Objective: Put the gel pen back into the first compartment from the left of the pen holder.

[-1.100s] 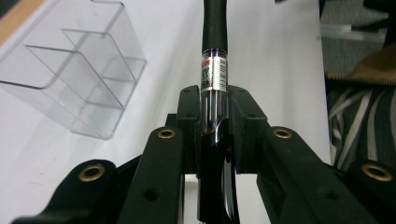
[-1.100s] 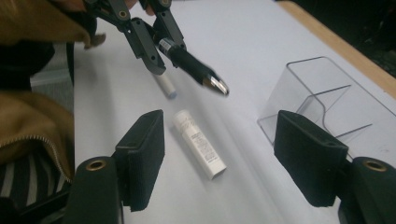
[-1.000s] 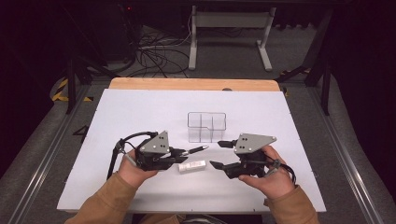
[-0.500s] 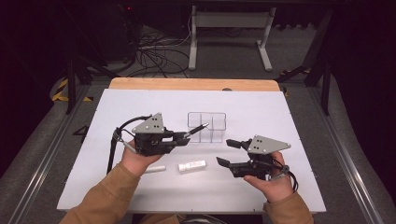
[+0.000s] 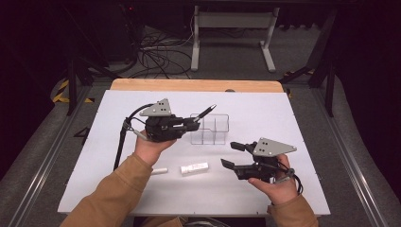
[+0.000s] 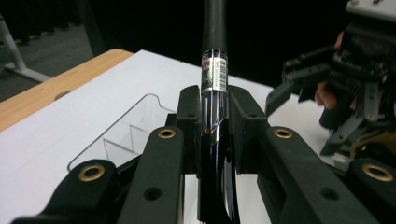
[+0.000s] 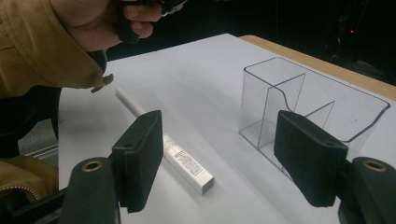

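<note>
While the left gripper (image 5: 191,124) clamps a black pen (image 5: 204,113) tight, its tip slants up over the clear organizer (image 5: 220,128) at mid-table. White tube (image 5: 194,168) lies near. Right gripper (image 5: 231,155), nearer and right, gapes half open, holding nothing.

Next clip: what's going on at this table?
A person is sorting pens into a clear divided organizer. The left tongs are shut on a black pen, held just at the organizer's left edge, not yet inside. The right tongs are open and empty. A white tube and a white stick lie on the table.
</note>
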